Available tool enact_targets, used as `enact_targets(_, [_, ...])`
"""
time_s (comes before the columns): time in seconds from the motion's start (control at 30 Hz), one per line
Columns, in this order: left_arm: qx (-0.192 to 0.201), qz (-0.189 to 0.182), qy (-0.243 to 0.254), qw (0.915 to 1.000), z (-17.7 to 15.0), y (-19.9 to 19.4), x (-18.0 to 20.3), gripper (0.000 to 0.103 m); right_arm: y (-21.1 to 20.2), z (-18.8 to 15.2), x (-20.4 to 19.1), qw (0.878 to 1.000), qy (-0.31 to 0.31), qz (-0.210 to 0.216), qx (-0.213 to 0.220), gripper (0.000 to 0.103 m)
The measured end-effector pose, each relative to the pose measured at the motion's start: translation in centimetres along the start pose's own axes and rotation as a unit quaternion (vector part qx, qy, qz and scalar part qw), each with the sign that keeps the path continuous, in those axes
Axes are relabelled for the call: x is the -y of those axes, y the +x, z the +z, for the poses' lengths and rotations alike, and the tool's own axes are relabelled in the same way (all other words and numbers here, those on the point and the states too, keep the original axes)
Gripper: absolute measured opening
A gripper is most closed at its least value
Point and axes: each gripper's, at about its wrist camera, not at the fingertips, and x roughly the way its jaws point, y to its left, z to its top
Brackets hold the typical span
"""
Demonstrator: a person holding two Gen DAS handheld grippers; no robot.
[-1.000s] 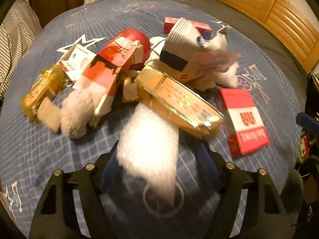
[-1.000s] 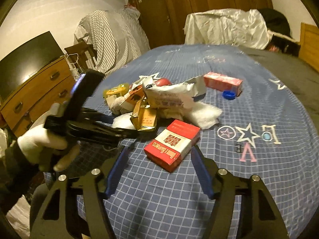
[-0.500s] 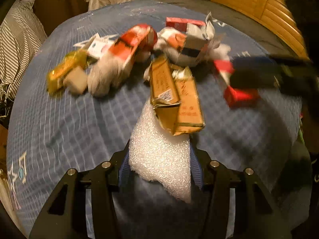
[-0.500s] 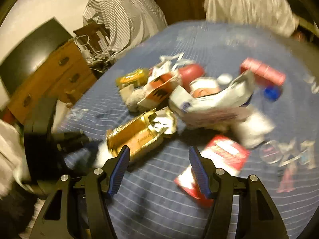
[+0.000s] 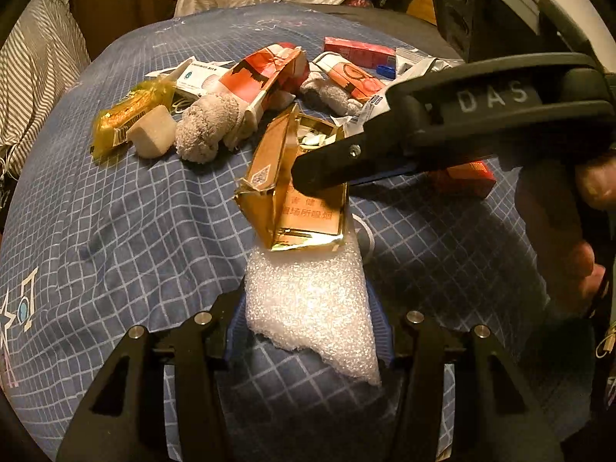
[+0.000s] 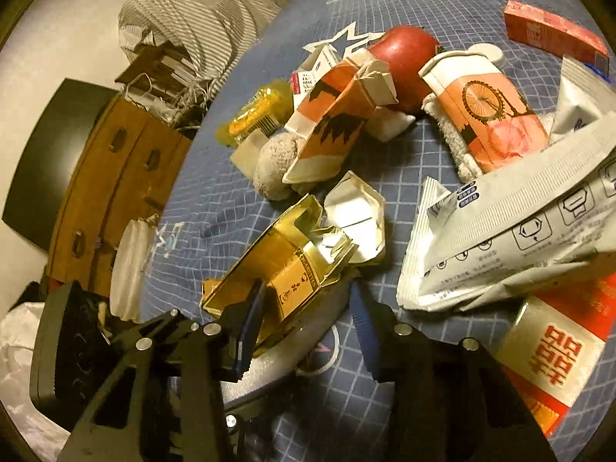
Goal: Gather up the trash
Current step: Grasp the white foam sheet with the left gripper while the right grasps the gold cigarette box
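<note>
A heap of trash lies on a blue checked cloth [image 5: 115, 231]. A white foam sheet [image 5: 312, 300] lies between the fingers of my left gripper [image 5: 312, 319], which closes on it. A crushed gold carton [image 5: 300, 188] rests on the foam's far end; it also shows in the right wrist view [image 6: 285, 269]. My right gripper [image 6: 304, 323] is open and straddles the gold carton; its left finger is inside the carton. In the left wrist view the right gripper [image 5: 327, 165] reaches in from the right over the carton.
Orange-and-white cartons [image 6: 331, 127], a red apple [image 6: 404, 54], a grey sock [image 5: 204, 131], a yellow wrapper [image 5: 123, 115], a red cigarette pack [image 6: 558, 346], a white printed bag [image 6: 519, 242] and a red box [image 6: 554, 34] lie around. A wooden dresser [image 6: 107, 192] stands left.
My right gripper swung left and down from the red pack onto the gold carton. My left gripper stayed closed on the foam sheet and drew back slightly.
</note>
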Motion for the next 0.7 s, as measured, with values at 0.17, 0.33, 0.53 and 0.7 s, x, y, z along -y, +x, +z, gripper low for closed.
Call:
enact_targets(0.17, [0.007, -0.001, -0.005, 1.0000, -0.5, -0.3, 0.2, 0.050, -2.4, -0.3, 0.3, 0.999, -0.011, 0.015, 0.049, 0.016])
enact_targets(0.33, [0.014, 0.004, -0.017, 0.9997, -1.3, -1.1, 0.4, 0.050, -6.6, -0.8, -0.4, 0.994, -0.050, -0.003, 0.096, 0.010])
enact_targets(0.53, [0.031, 0.042, -0.033, 0.9981, -3.2, -3.8, -1.2, 0.050, -10.9, -3.0, 1.4, 0.992, -0.102, -0.023, 0.063, 0.011])
enact_targets(0.7, [0.039, 0.067, -0.041, 0.9961, -3.8, -4.4, -1.5, 0.086, -7.4, -4.7, 0.7, 0.989, -0.139, -0.050, -0.020, 0.015])
